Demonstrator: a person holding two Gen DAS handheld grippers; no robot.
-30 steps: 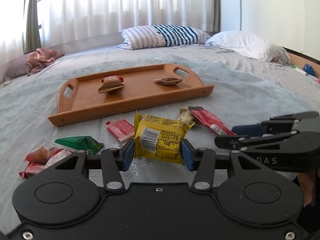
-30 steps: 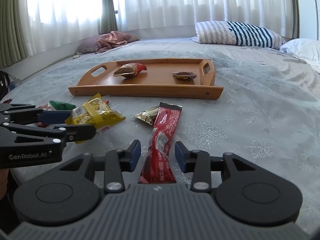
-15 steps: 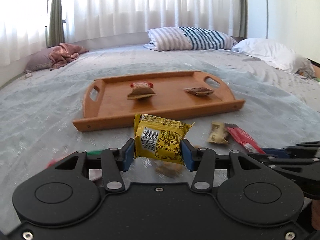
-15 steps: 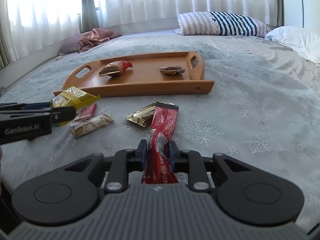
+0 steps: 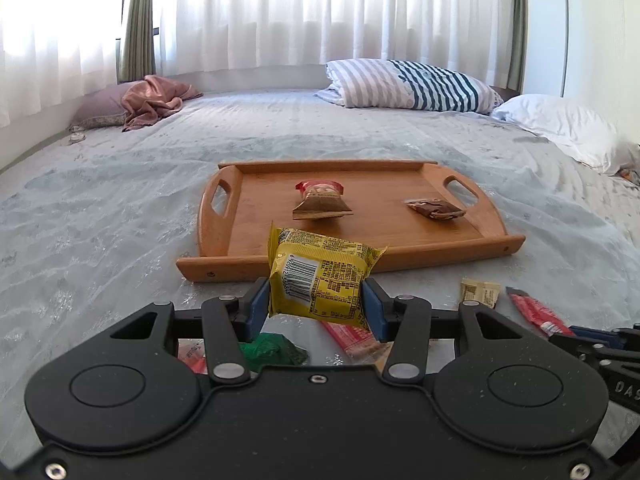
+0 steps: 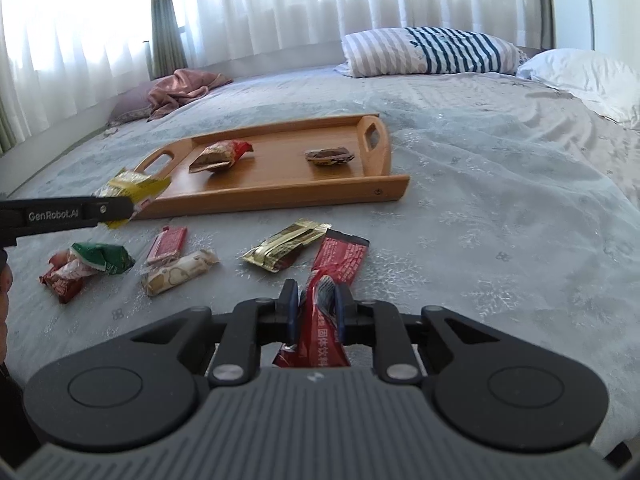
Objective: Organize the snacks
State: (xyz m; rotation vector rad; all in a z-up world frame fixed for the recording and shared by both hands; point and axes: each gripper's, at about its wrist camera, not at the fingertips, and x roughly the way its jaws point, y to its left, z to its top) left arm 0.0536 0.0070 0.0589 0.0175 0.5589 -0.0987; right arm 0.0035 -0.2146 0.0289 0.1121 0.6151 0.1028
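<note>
Your left gripper [image 5: 316, 304] held the yellow snack pack [image 5: 320, 278] pinched across its width, jaws part-open around it and pressing both sides, the pack lifted clear of the bed [image 5: 100, 216] just short of the wooden tray [image 5: 400, 258]. Your right gripper [image 6: 316, 308] had its jaws squeezed nearly together on the near end of the long red stick pack [image 6: 340, 258], whose far end lay on the bedspread beside the gold sachet [image 6: 286, 246]. Two snacks sat on the tray already: a red-and-brown packet [image 6: 218, 156] near the middle and a dark brown packet [image 6: 330, 157] toward the right handle. Loose on the bed were a green packet [image 6: 102, 258], a small red bar [image 6: 167, 244], a pale nougat-style bar [image 6: 178, 272] and a reddish wrapper [image 6: 62, 276] at far left. Risks, as I judged them: the yellow pack was puffy foil, so a jerk over the tray's rim could let it slip or twist out. The red stick was gripped at one end only; lifted quickly it would likely droop and swing, possibly dragging the gold sachet or catching the tray's front wall. Both of your grippers seemed bound for the same tray, so a collision looked possible. The soft bedding could tilt the tray if pressed.
</note>
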